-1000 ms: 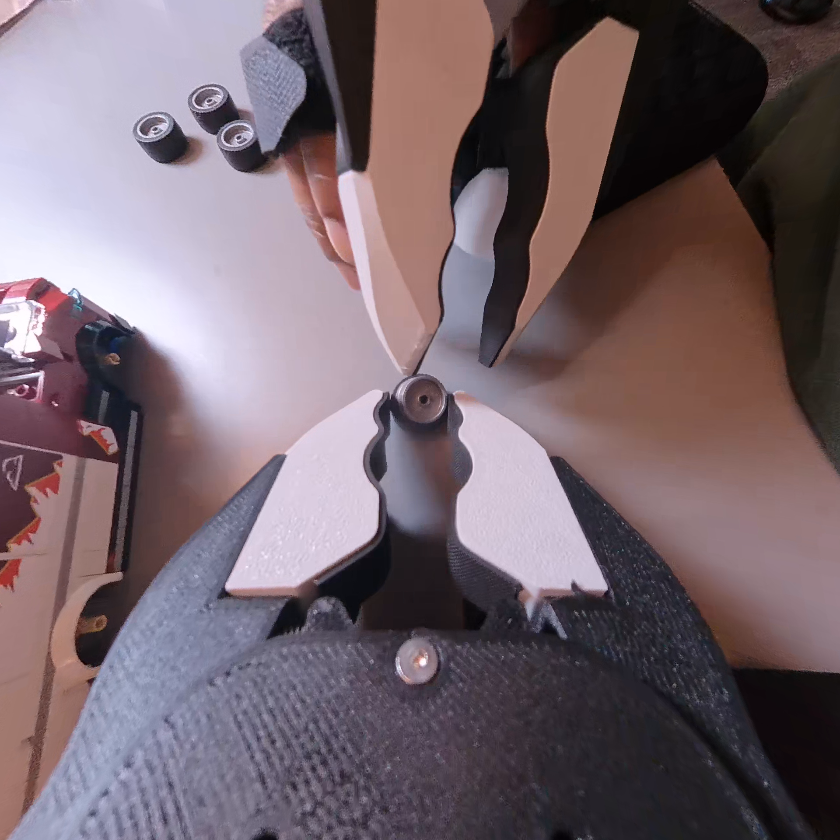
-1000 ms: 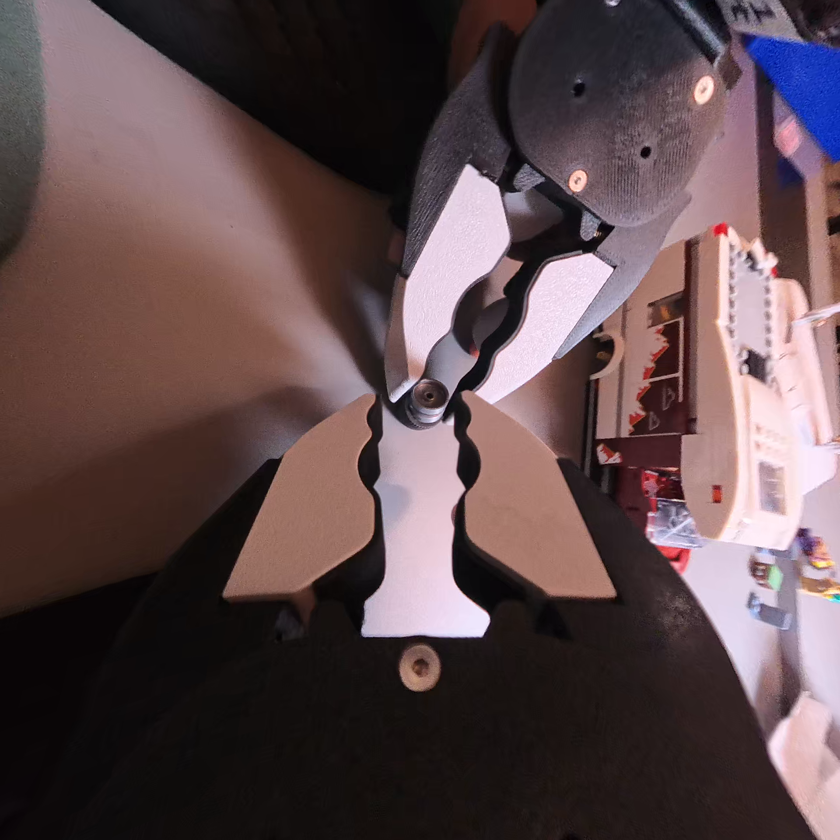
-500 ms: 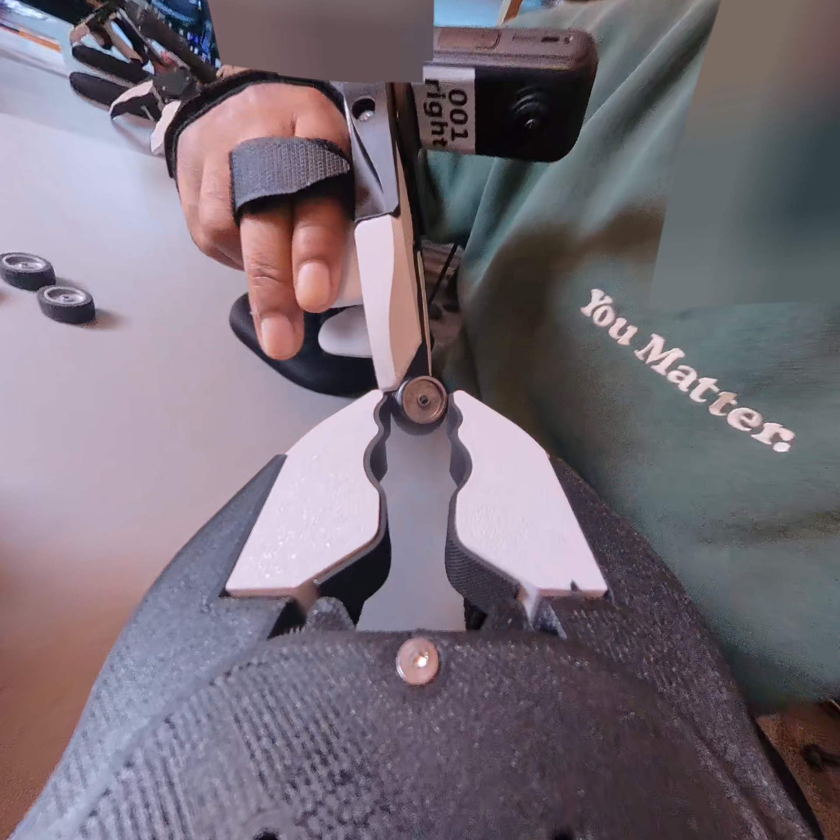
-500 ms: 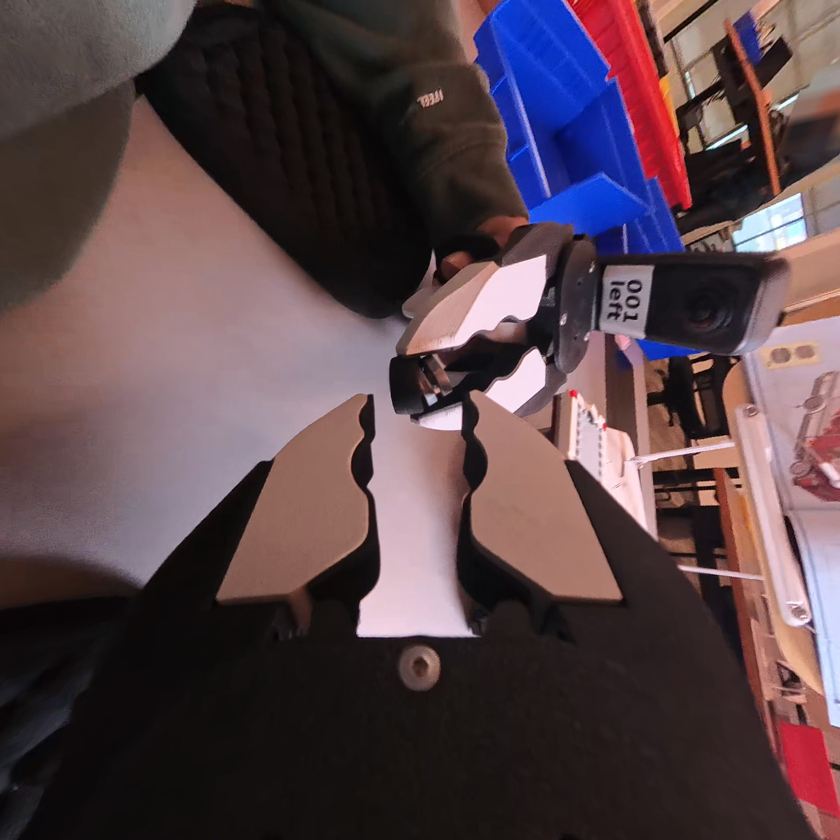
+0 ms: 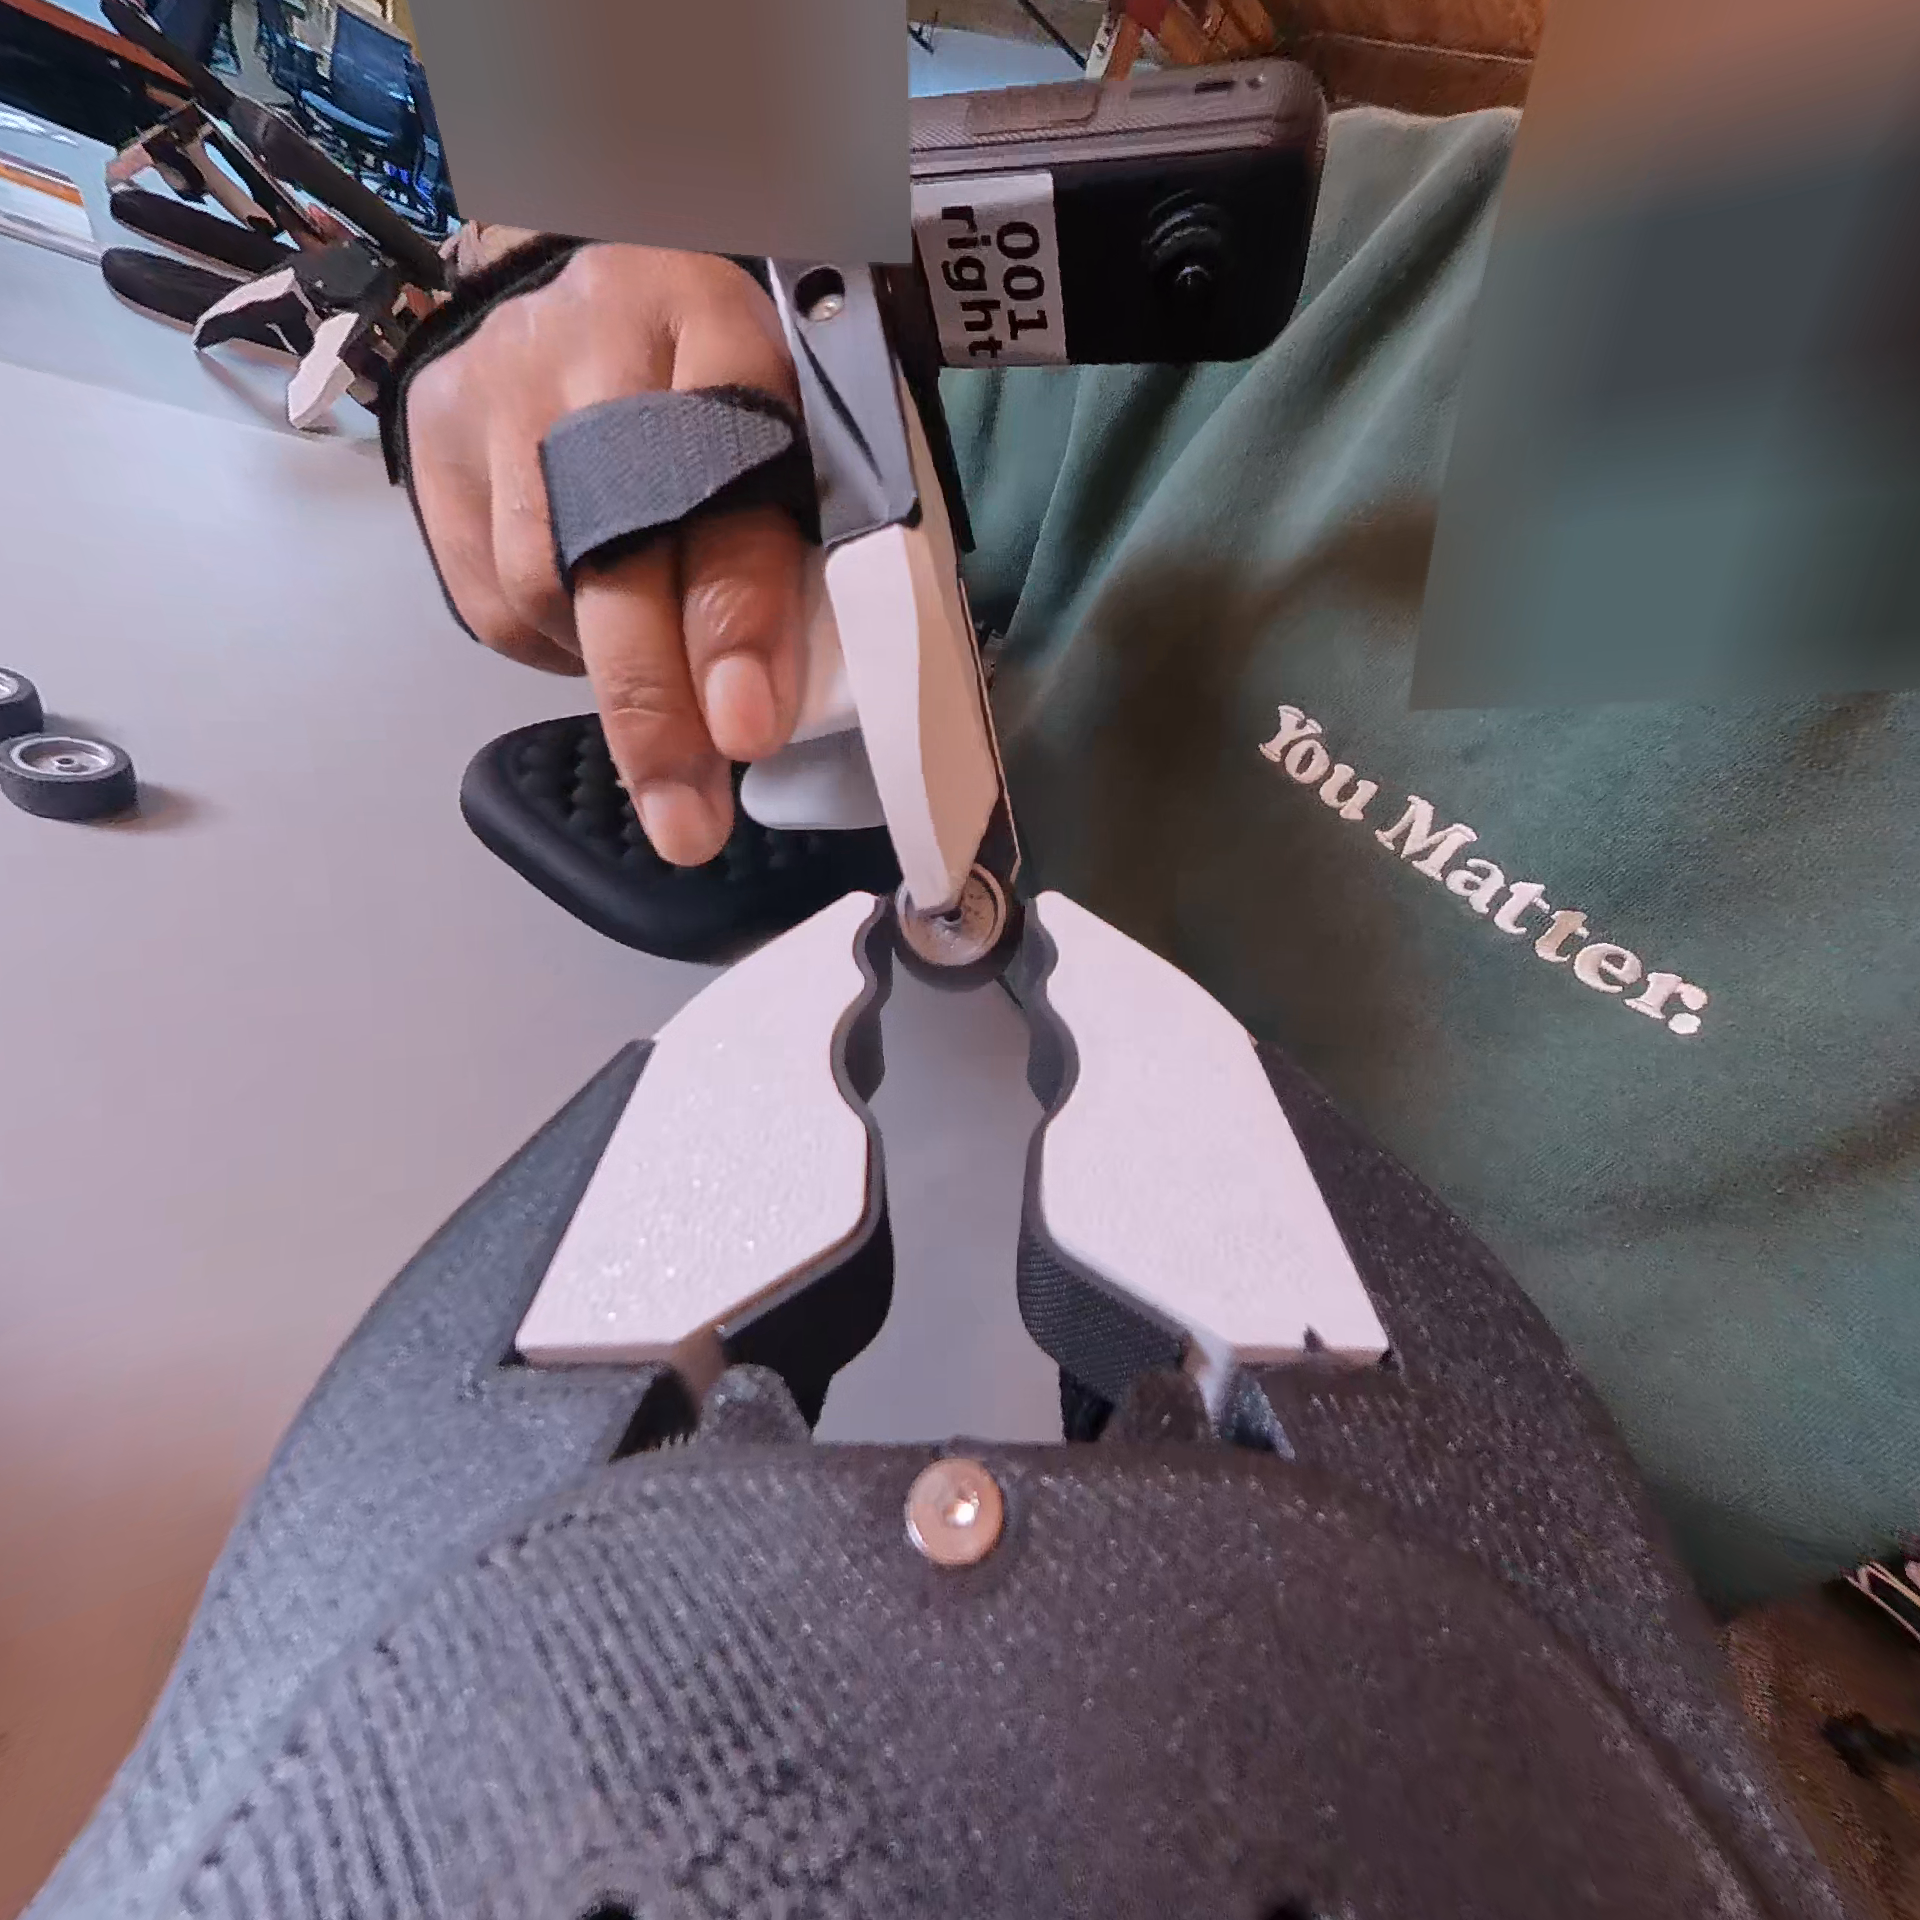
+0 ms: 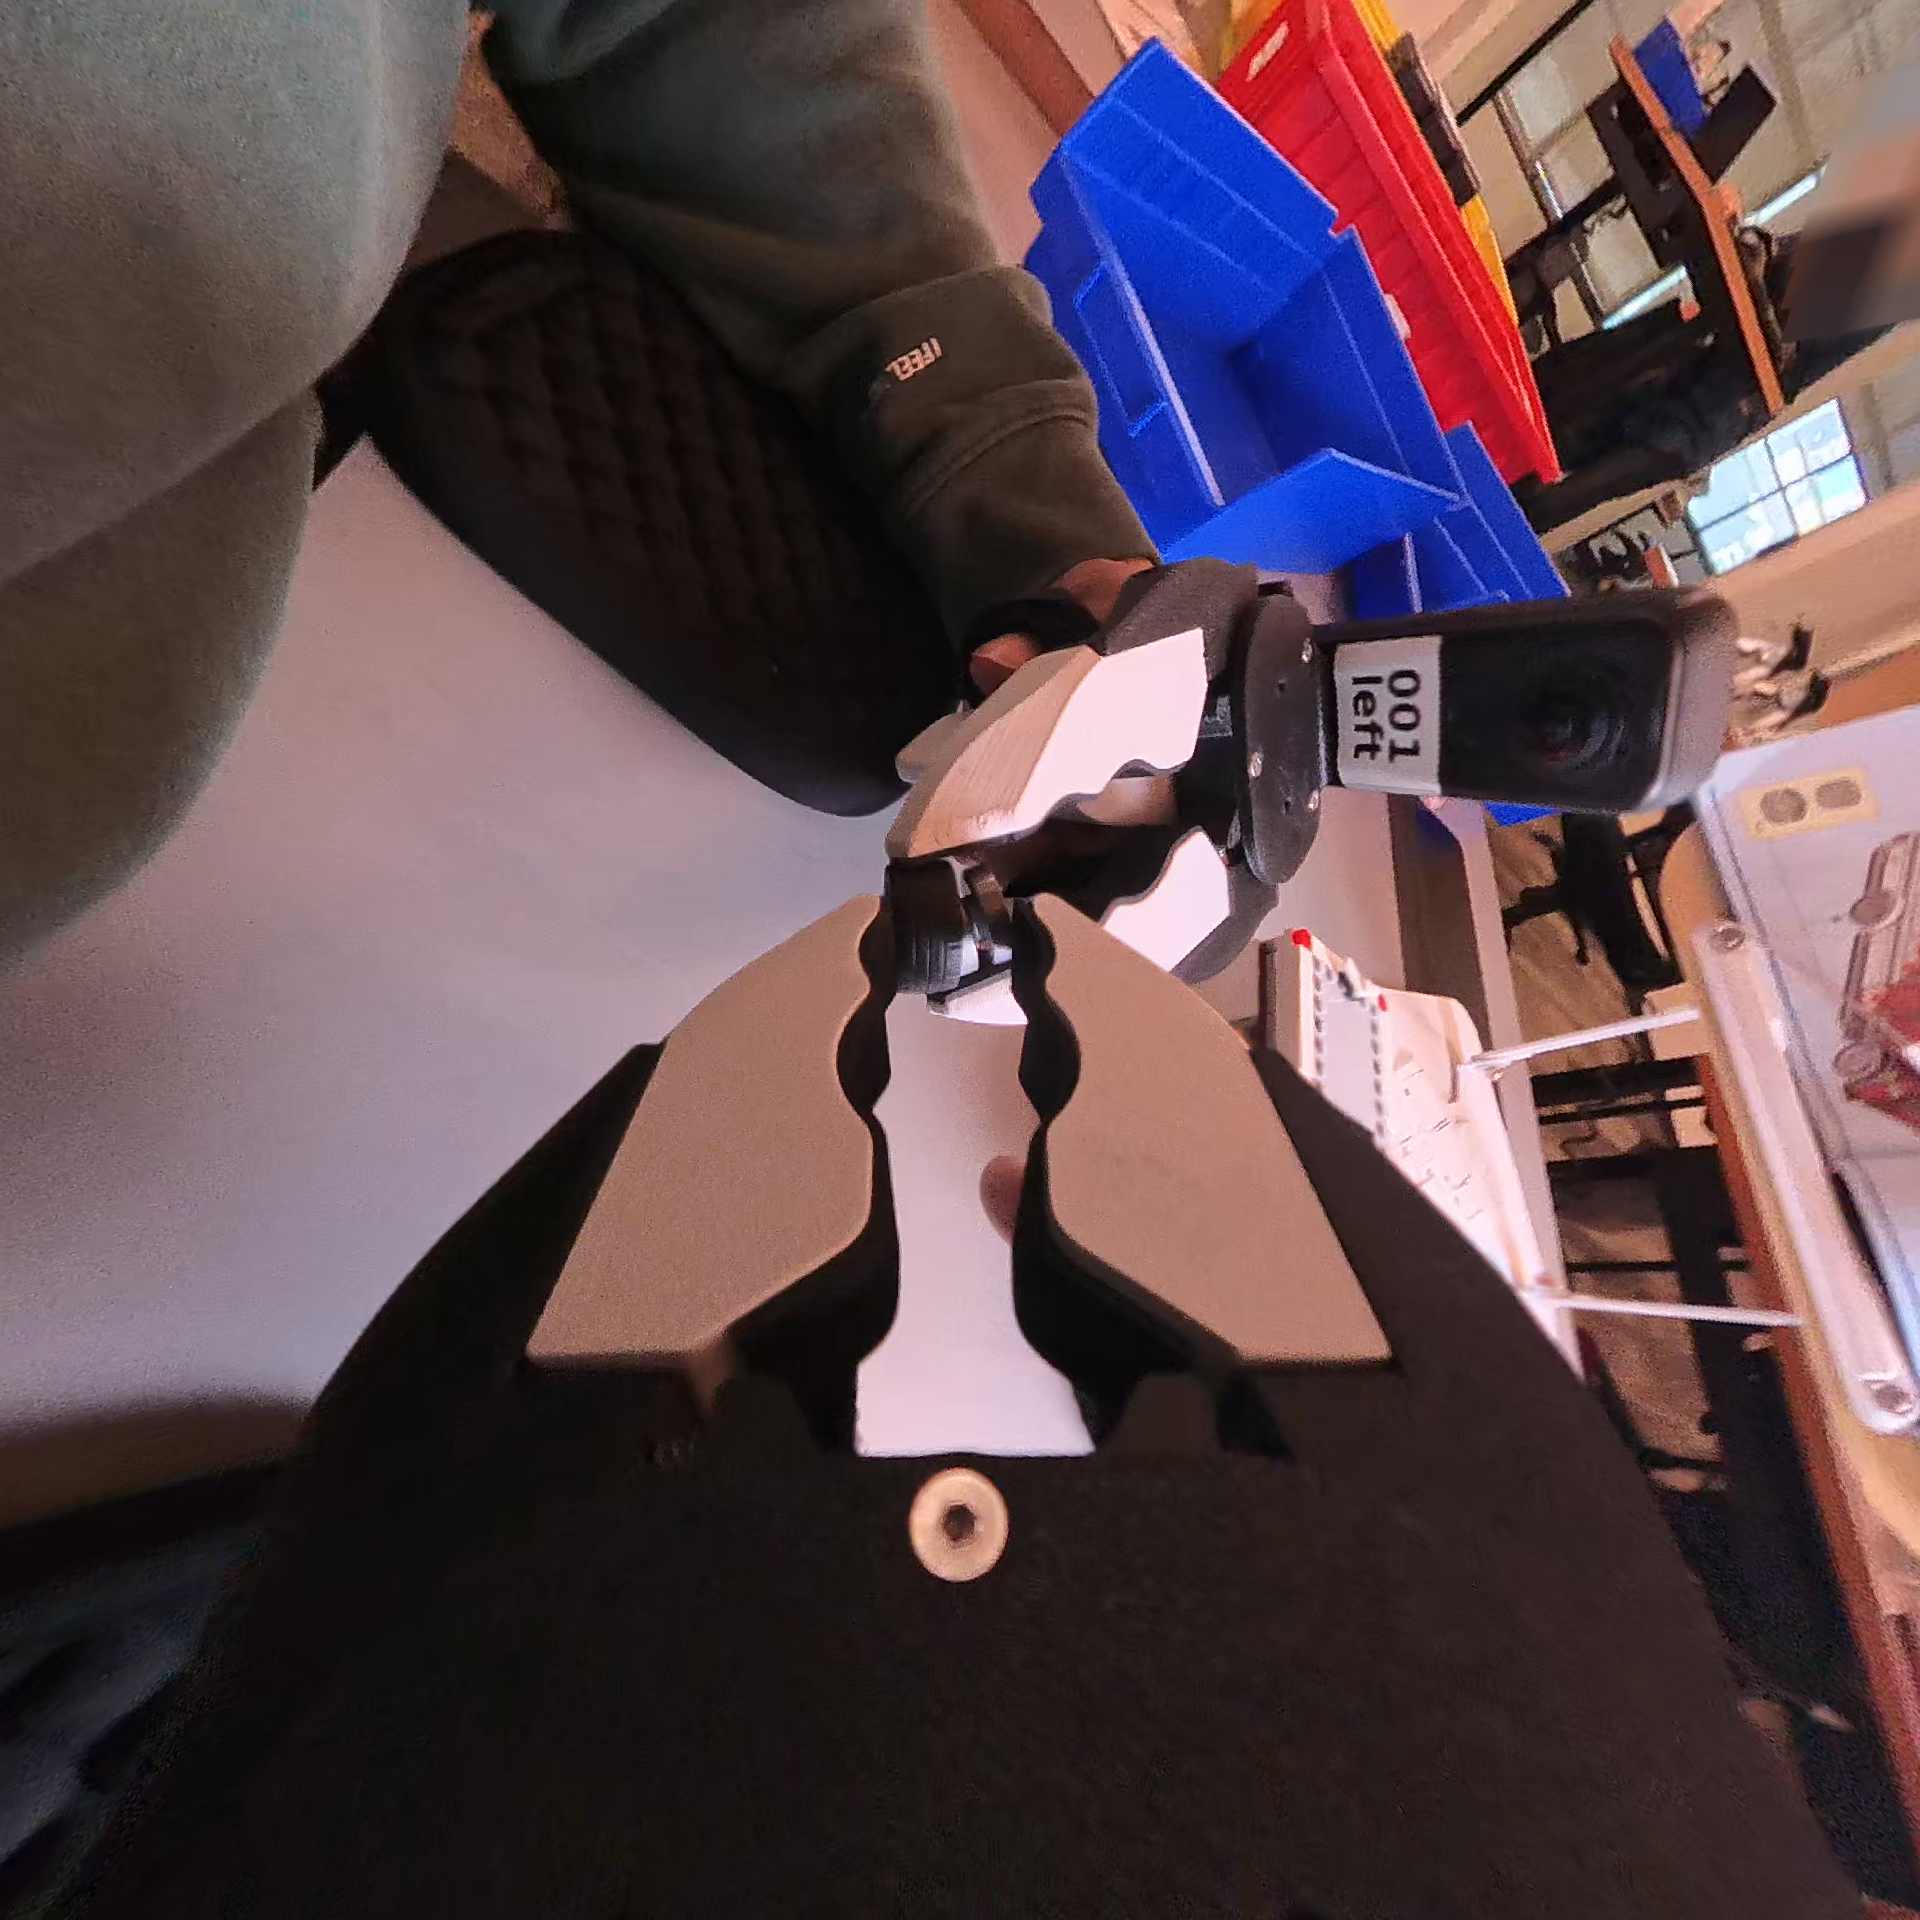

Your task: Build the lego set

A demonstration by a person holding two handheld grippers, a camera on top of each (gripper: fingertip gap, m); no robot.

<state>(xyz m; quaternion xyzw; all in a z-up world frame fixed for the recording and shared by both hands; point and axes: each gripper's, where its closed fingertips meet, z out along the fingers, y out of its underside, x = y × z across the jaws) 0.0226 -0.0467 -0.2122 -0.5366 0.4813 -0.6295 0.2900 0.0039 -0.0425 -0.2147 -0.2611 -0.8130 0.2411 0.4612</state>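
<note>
**A:** Black rubber with a silver hub: we record one small wheel clamped across its tread between the tips of the left hand-held gripper. It is held clear of the desk, over the edge nearest the person.

**B:** And the right hand-held gripper?

**A:** Its fingers stand apart on either side of the same wheel, one across the hub face and one behind. We cannot tell whether either pad presses.

**B:** Risk?

**A:** In our judgement, a dropped wheel. Two tools meet on one small round part. If the right fingers push on the hub off-centre, the wheel could twist out of the narrow left grip. It could also fall if one side lets go before the other has hold. It would then roll on the desk or go over the near edge.

**B:** Surroundings?

**A:** Two loose wheels lie toward the desk's left edge. A black ribbed pad lies just behind the grippers, and a pale brick-built model stands beyond them.
</note>
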